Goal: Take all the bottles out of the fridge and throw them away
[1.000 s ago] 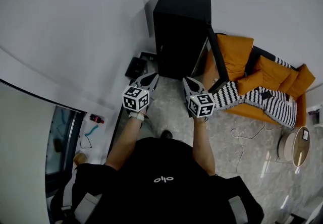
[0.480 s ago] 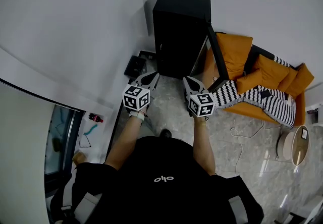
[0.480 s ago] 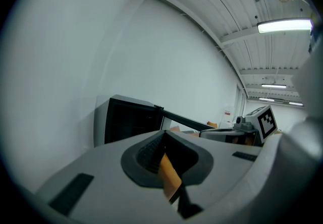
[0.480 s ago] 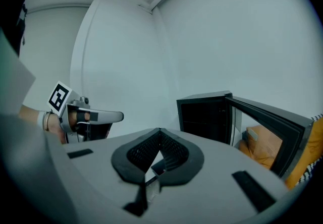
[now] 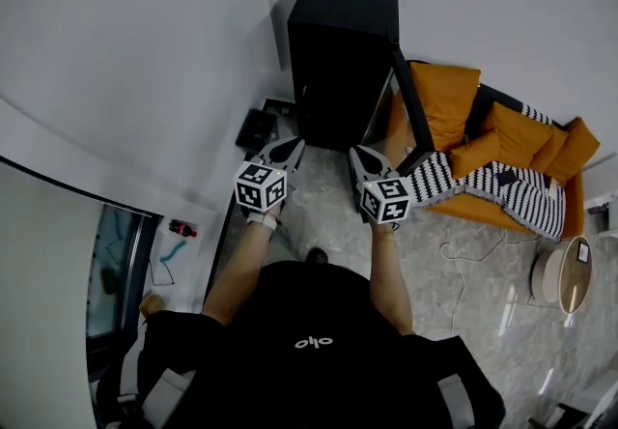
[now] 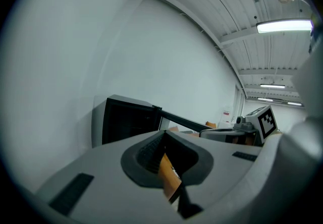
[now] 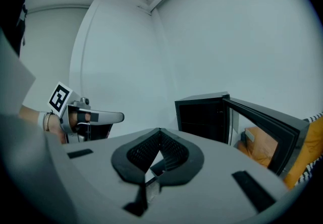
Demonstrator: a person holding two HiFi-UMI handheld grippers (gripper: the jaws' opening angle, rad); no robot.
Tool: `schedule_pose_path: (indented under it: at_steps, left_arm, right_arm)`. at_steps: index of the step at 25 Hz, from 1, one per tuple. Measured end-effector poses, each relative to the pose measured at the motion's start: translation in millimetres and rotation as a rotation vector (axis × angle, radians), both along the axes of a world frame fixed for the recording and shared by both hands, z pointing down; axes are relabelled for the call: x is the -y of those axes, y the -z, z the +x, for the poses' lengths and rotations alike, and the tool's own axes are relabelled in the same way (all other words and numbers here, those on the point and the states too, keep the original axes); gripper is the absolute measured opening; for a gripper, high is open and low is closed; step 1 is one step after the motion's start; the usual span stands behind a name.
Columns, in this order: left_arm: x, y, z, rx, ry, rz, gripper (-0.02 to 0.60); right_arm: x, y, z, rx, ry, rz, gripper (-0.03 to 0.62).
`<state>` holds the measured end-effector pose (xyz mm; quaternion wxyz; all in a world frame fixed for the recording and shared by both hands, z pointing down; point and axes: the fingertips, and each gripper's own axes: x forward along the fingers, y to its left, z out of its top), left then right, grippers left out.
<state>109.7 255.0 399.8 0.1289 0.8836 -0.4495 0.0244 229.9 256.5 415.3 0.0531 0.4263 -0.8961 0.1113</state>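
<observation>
tools: left tool [image 5: 291, 146] and right tool [image 5: 356, 156] both fully shut, nothing held, side by side, aimed at the fridge
fridge: black fridge [image 5: 343, 60] against the wall, door [image 5: 409, 100] swung open to the right
bottles: none visible in any view; the inside is too dark to read. Fits either bottles sitting deep inside or a fridge with none in it
bin: can't identify one; round white thing [image 5: 563, 278] far right, can't tell what it is
risk 1: open door edge sits close to the right tool, so a sideways swing could clip it
risk 2: cable [image 5: 463, 268] loose on the floor right of the person, a trip hazard when walking
risk 3: dark interior, so any reach goes in blind and could knock things over
around: orange sofa [image 5: 449, 97] with striped blanket [image 5: 502, 190] just behind the door; black box [image 5: 257, 128] on the floor left of the fridge
</observation>
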Motion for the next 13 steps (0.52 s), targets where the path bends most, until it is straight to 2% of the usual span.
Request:
schedule_pose_path:
  at_steps: [13]
  left_arm:
    - [4,3,14,0.009,-0.019,0.001,0.008]
  right_arm:
    - [1,-1,11,0.001,-0.005,-0.003,0.009]
